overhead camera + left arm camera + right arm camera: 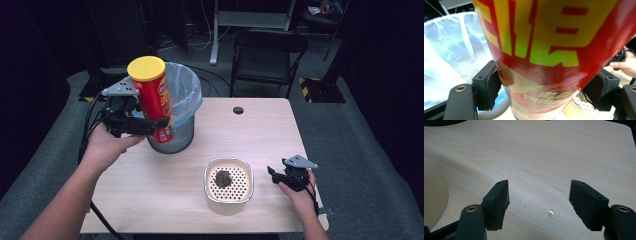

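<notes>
A red chips can (156,102) with a yellow lid is held upright, slightly tilted, at the table's left, just in front of a bin (186,95) lined with a clear bag. My left gripper (145,126) is shut on the can's lower part; in the left gripper view the can (549,50) sits between both pads (492,87). My right gripper (273,173) rests near the table's front right, open, with bare wood between its fingers (496,203). A cream strainer bowl (229,185) holding a dark clump (223,178) stands just left of it.
A folding chair (267,55) and a desk leg stand beyond the far table edge. A round cable hole (238,110) marks the table's far middle. The wooden table top (250,135) is bare between bin and bowl.
</notes>
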Tool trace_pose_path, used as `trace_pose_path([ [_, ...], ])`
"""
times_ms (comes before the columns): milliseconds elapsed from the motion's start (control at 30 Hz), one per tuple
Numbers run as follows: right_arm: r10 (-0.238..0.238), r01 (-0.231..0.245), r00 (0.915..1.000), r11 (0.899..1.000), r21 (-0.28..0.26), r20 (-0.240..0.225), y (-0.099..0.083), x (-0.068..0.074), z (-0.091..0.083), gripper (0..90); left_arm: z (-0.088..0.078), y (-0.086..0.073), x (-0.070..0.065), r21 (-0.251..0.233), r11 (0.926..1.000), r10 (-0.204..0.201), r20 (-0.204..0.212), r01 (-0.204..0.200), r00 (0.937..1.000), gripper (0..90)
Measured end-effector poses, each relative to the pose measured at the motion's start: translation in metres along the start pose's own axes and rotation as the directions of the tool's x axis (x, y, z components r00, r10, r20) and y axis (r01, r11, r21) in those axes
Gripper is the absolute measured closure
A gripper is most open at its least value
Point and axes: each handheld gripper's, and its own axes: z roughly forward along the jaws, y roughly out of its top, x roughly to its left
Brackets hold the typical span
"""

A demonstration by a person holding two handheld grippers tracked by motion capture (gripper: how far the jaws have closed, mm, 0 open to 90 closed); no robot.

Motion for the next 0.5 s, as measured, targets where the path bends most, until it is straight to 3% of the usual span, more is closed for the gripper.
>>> trace_pose_path([
  [33, 0.0, 0.0, 1.0, 1.0, 0.005, -0.001, 0.0, 0.0, 0.0, 31.9, -0.001, 0.009, 0.003, -0.007, 1.0, -0.001, -0.01, 0.001, 1.0, 23.6],
  [133, -0.007, 0.007, 1.0, 1.0, 0.006, 0.0, 0.0, 0.0, 0.001, 31.9, -0.002, 0.015, 0.005, -0.011, 0.9999, -0.002, -0.019, 0.002, 0.9998, 23.6],
  [300, -0.003, 0.003, 1.0, 1.0, 0.007, -0.002, -0.001, 0.0, 0.001, 31.9, 0.001, 0.032, 0.021, -0.018, 0.9995, -0.026, -0.065, 0.025, 0.9975, 23.6],
  [467, -0.009, 0.009, 1.0, 1.0, 0.005, -0.004, -0.001, 0.0, 0.001, 31.9, 0.007, 0.037, 0.034, -0.03, 0.9973, -0.07, -0.096, 0.067, 0.9929, 23.6],
  [500, -0.007, 0.007, 1.0, 1.0, 0.004, -0.002, 0.0, 0.0, 0.001, 31.9, 0.012, 0.039, 0.044, -0.027, 0.9951, -0.098, -0.117, 0.096, 0.9883, 23.6],
])
